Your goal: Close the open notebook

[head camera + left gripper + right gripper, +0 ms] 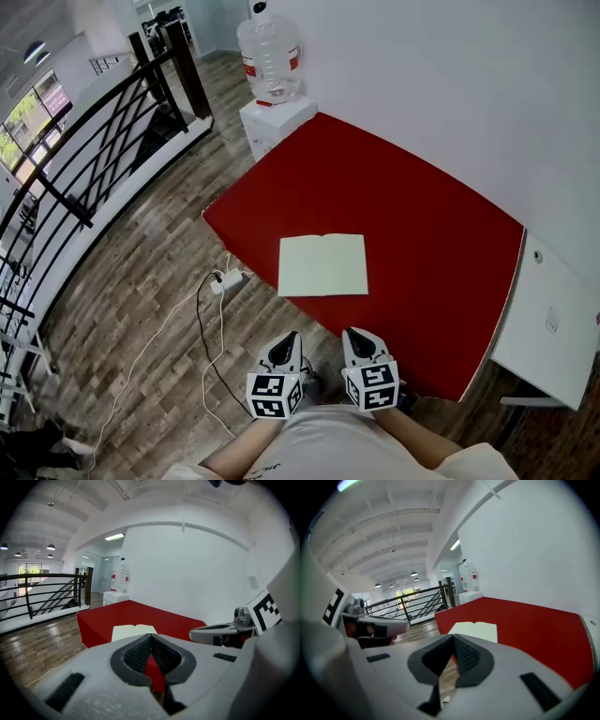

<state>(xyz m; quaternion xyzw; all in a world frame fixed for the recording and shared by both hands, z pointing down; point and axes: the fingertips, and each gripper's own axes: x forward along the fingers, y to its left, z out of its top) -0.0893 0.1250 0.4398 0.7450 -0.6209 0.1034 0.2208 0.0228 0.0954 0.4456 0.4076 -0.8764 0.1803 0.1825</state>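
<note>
An open notebook (323, 265) with pale blank pages lies flat near the front edge of the red table (422, 244). Both grippers hover side by side in front of that edge, short of the notebook and not touching it. My left gripper (288, 339) is shut with nothing in it, and its tips meet in the left gripper view (150, 637). My right gripper (354, 336) is shut and empty too (453, 638). The notebook (133, 631) shows just beyond the left jaws, and the notebook (476, 630) lies ahead of the right jaws.
A big water jug (270, 52) stands on a white cabinet (277, 122) at the table's far corner. A black railing (94, 150) runs along the left. A power strip with cables (225, 281) lies on the wood floor. A white desk (553, 323) adjoins the table's right side.
</note>
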